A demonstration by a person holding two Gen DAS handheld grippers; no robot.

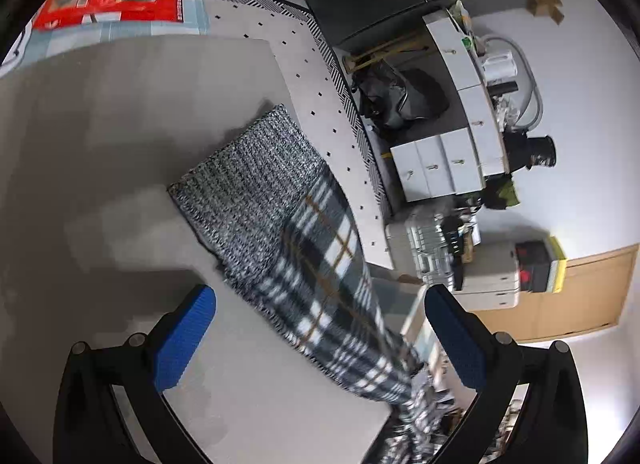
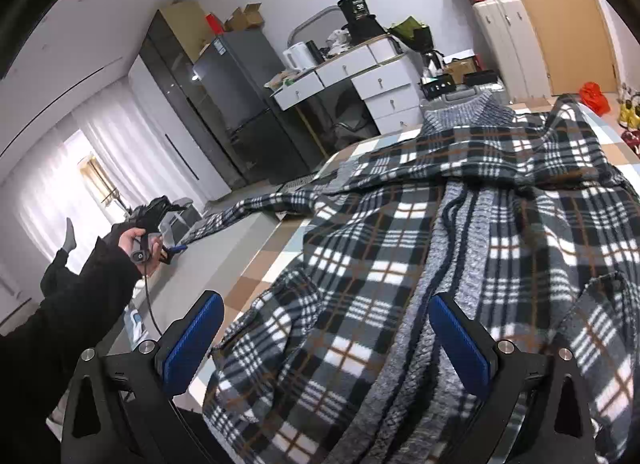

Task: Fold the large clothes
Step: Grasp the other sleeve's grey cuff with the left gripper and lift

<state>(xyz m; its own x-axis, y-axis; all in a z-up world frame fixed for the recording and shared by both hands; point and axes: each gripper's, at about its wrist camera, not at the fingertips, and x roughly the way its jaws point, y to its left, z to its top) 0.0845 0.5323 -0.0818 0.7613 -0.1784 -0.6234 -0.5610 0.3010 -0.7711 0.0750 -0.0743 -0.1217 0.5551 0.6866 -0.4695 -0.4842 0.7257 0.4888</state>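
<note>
Early going: plaid jacket (image 2: 400, 264) sprawled unfolded across the bed (image 2: 256, 276), one sleeve (image 1: 280, 200) stretched out far left. Left gripper (image 1: 320, 340) and right gripper (image 2: 324, 340) fingers wide apart, empty. Every fold left.

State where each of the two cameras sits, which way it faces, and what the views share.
Left wrist: on the left gripper, looking down at the knit-cuffed sleeve stretched over a grey surface; both blue pads show, open.
Right wrist: on the right gripper, facing across the spread plaid jacket; its open pads, the left hand and a black-clad arm show.
Shared: the jacket, the white drawer unit.
</note>
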